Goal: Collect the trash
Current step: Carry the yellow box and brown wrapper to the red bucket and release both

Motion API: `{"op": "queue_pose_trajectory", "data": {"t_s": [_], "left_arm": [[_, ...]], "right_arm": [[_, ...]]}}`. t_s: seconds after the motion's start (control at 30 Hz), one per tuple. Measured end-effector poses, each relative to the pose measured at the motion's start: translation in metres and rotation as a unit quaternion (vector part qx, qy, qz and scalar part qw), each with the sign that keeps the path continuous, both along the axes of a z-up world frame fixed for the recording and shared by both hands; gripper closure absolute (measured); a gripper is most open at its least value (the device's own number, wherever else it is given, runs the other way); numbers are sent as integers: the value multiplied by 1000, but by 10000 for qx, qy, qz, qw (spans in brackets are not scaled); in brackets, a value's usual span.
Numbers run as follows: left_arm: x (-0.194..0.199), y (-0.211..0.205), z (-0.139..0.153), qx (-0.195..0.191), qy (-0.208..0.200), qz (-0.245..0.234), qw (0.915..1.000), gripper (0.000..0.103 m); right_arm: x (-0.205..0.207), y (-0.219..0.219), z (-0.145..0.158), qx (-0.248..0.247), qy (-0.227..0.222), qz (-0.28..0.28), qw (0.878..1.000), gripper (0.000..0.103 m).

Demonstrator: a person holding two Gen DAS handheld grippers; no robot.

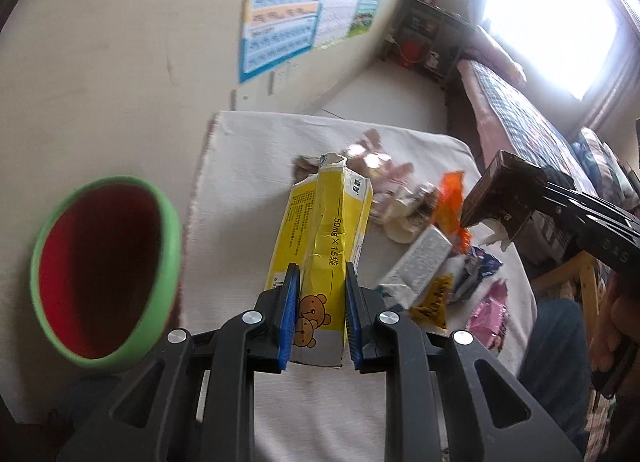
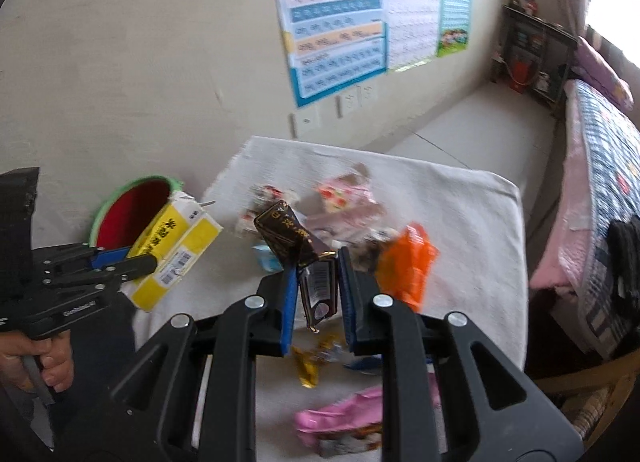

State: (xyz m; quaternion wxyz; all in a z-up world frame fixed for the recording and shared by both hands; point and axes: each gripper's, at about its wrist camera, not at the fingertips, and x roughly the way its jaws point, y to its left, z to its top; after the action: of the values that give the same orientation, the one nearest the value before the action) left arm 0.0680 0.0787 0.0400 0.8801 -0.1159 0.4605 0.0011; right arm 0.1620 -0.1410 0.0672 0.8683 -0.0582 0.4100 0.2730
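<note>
Left wrist view first: our left gripper [image 1: 321, 274] has its blue pads [image 1: 291, 314] pressed against both sides of a yellow box [image 1: 324, 238], a crumpled carton with a bear printed near its bottom, and it carries that box above the white cloth [image 1: 248, 181] that covers the table. Just left of the box, off the cloth's edge, stands the bin [image 1: 106, 282], green on the rim and red inside, its mouth tipped toward us. Right of the box, trash lies scattered on the cloth: a silver-white packet [image 1: 420, 258], a yellow wrapper [image 1: 434, 302], a pink wrapper [image 1: 490, 314] and an orange wrapper [image 1: 450, 201], with a blurred pinkish heap [image 1: 380, 169] beyond the box. Farther right, our right gripper [image 1: 516, 205] comes in from the edge with a brown box [image 1: 500, 193] clamped at its tip, held clear of the cloth. From the right wrist view, that gripper [image 2: 318, 286] is closed on the same brown box [image 2: 296, 246], which sticks up and leans left between the pads. Below it, on the cloth [image 2: 460, 213], lie a gold wrapper [image 2: 306, 366] and a pink wrapper [image 2: 340, 414]; the orange wrapper [image 2: 404, 262] sits just right of the pads. Well to the left, our left gripper [image 2: 132, 262] holds the yellow box [image 2: 176, 246] right in front of the bin [image 2: 132, 205]. Beyond the table hang wall posters [image 2: 336, 21], and a bed [image 2: 604, 181] runs along the far right.
</note>
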Motion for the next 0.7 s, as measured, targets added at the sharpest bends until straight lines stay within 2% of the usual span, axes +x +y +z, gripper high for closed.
{"op": "queue_pose_trajectory", "data": {"t_s": [0.33,0.7], "left_arm": [[-23,69,18,81,-178,800,9966,84],[-58,145,26,94,-257,1694,9852,83]], "right_arm": [[-10,83,26,243,-139,776,9966,84],[-24,179,44,509,-230,1705,9838,84]]}}
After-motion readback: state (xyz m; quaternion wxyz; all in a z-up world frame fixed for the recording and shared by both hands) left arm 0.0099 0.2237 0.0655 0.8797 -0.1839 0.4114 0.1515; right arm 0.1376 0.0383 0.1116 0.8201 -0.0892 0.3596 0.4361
